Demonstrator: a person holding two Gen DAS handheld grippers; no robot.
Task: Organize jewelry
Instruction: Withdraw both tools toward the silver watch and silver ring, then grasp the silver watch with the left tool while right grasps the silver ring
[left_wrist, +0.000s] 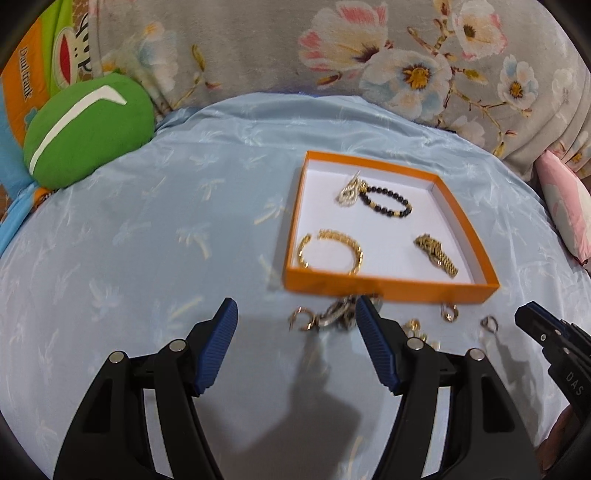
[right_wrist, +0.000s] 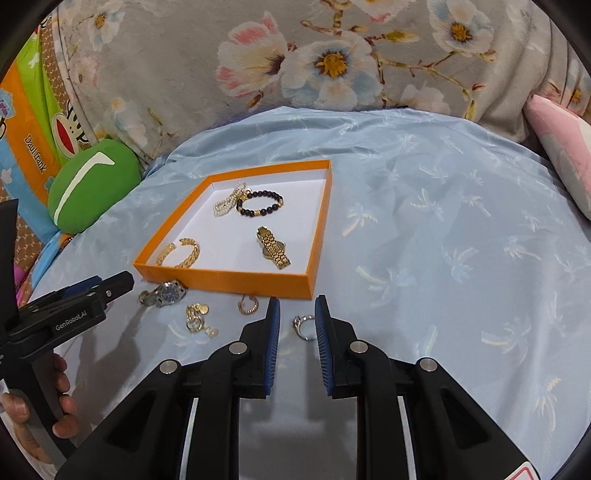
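An orange box (left_wrist: 388, 286) (right_wrist: 221, 280) with a white floor lies on the light blue cloth. It holds a black bead bracelet (left_wrist: 386, 201) (right_wrist: 260, 203), a pearl piece (left_wrist: 347, 192) (right_wrist: 227, 201), a gold chain bracelet (left_wrist: 330, 251) (right_wrist: 181, 253) and a gold watch (left_wrist: 437, 254) (right_wrist: 273, 247). In front of the box lie a silver watch (right_wrist: 164, 293) (left_wrist: 334, 314), gold earrings (right_wrist: 197, 319), a gold hoop (right_wrist: 248, 304) (left_wrist: 450, 312) and a silver ring (right_wrist: 304, 326) (left_wrist: 489, 324). My left gripper (left_wrist: 295, 312) is open above the silver watch. My right gripper (right_wrist: 297, 306) is open, its fingers either side of the silver ring.
A green cushion (left_wrist: 88, 129) (right_wrist: 94, 188) lies at the far left by a colourful package (left_wrist: 26, 85). A floral blanket (left_wrist: 332, 55) bounds the back. A pink pillow (right_wrist: 565, 147) lies at the right.
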